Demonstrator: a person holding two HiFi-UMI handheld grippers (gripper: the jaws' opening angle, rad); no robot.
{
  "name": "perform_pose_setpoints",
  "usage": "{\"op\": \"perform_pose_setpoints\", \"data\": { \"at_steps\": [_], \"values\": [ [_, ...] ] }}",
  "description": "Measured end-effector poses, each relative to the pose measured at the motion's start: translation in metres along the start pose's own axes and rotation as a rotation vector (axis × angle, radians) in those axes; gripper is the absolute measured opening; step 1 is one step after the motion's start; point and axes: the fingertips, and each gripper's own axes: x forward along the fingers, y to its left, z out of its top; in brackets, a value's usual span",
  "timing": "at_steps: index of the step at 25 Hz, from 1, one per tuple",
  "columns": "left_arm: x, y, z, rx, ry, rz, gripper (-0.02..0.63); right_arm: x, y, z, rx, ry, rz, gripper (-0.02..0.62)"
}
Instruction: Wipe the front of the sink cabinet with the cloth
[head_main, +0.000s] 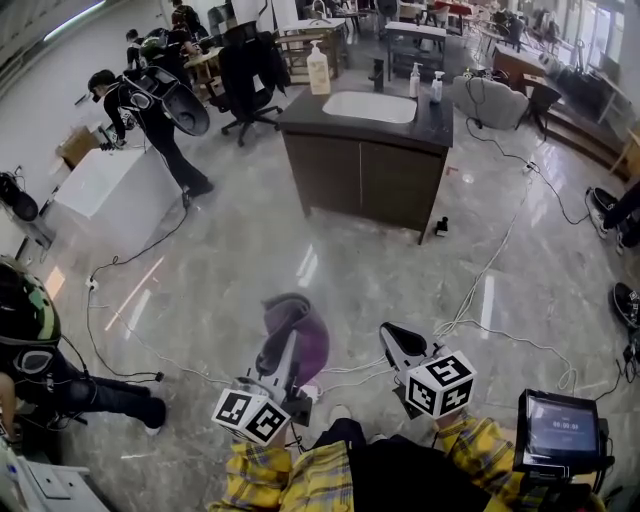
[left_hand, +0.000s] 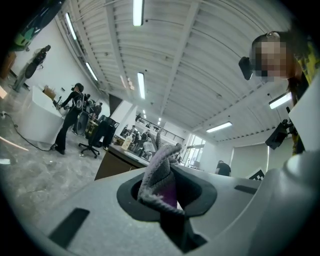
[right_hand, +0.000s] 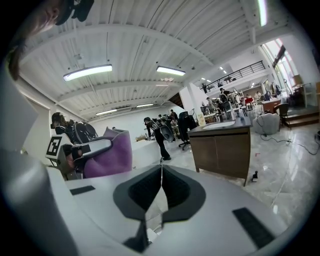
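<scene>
- Head view: we see the left gripper (head_main: 285, 355) with its tips buried under the purple cloth (head_main: 300, 330). The sink cabinet (head_main: 365, 175) is well apart from it. Labels on the bottles (head_main: 318, 70) are too small to read.
- Left gripper view: fingers clamped on the cloth, which hides part of the cabinet.
- Right gripper view: the right gripper (right_hand: 161, 172) has its fingers together with nothing between them.

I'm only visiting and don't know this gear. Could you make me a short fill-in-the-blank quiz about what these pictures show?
1. The left hand-held gripper is shut on a ___ cloth.
2. The right hand-held gripper is shut and holds ___.
3. The dark sink cabinet has a ___ basin in its top.

Missing words: purple; nothing; white.
</scene>
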Motion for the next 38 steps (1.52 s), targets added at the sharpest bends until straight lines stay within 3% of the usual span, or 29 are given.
{"op": "perform_pose_setpoints", "data": {
  "at_steps": [12, 20, 27, 38],
  "values": [
    [0.007, 0.060, 0.032, -0.024, -0.002, -0.016, 0.051, 0.059, 0.023, 0.011, 0.011, 0.017, -0.036, 0.006],
    [0.004, 0.099, 0.034, -0.040, 0.005, -0.022, 0.051, 0.096, 0.038, 0.012, -0.011, 0.016, -0.045, 0.006],
    [0.024, 0.114, 0.033, -0.045, 0.021, -0.016, 0.051, 0.115, 0.025, 0.024, -0.016, 0.017, -0.041, 0.006],
    [0.102, 0.107, 0.037, -0.002, 0.003, 0.013, 0.051, 0.154, -0.032, 0.059, -0.030, 0.004, 0.032, 0.006]
  ]
}}
